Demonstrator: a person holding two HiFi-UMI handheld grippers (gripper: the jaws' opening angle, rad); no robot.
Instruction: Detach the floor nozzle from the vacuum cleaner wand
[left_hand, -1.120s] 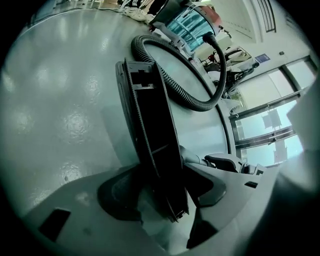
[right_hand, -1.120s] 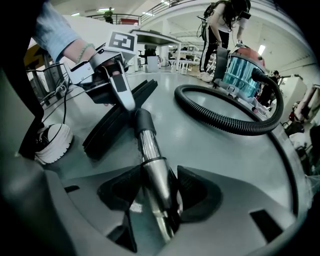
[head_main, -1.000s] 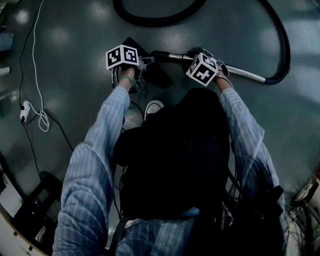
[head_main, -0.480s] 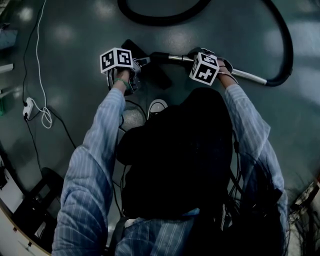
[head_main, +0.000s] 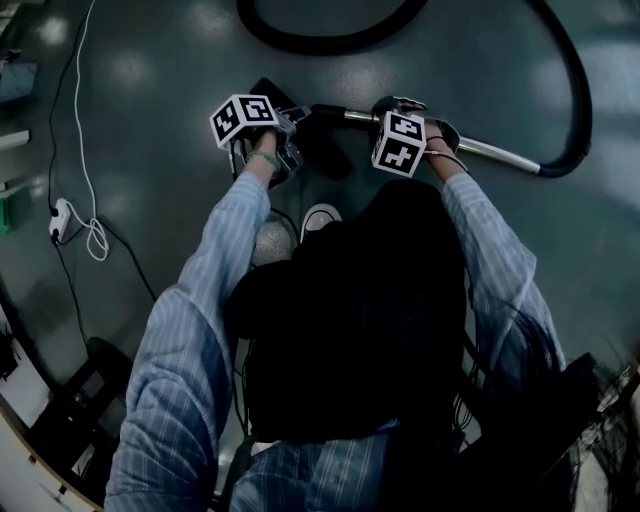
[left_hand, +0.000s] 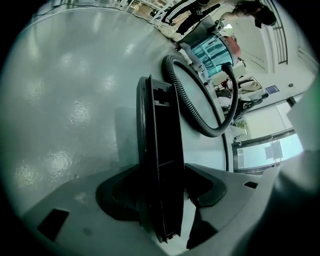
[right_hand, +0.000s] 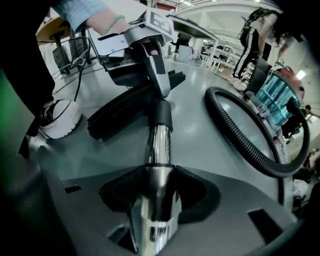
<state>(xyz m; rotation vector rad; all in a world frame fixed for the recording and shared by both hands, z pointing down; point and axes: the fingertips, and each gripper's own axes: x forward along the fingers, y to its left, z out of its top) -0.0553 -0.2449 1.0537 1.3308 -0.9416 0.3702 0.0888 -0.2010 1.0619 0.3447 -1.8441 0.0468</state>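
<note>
Judging by its build, the floor nozzle (head_main: 322, 152) is a stiff, fairly light plastic plate. It should not flex, but its smooth faces could slip under a twisting pull. The left tool (head_main: 288, 124) is clamped across the thin edge of that plate, with the nozzle standing on edge between its jaws in the left gripper view. A hold nearer the neck would probably give better leverage.

The wand (head_main: 482, 149) is a rigid chrome tube, hard and slick. The right tool (head_main: 402, 106) is closed around it, both pads against the metal, a little way back from the black collar (right_hand: 162, 116) where nozzle and tube meet. That joint looks like a friction fit, so a straight pull along the tube with a slight twist seems the likely way to free it.

Both parts lie low over the floor (head_main: 150, 80), just beyond the person's knees. The wand's long axis runs left to right, with its nozzle end at the left and the hose (head_main: 572, 90) at the far right. The nozzle's long axis lies crosswise to it.
</note>
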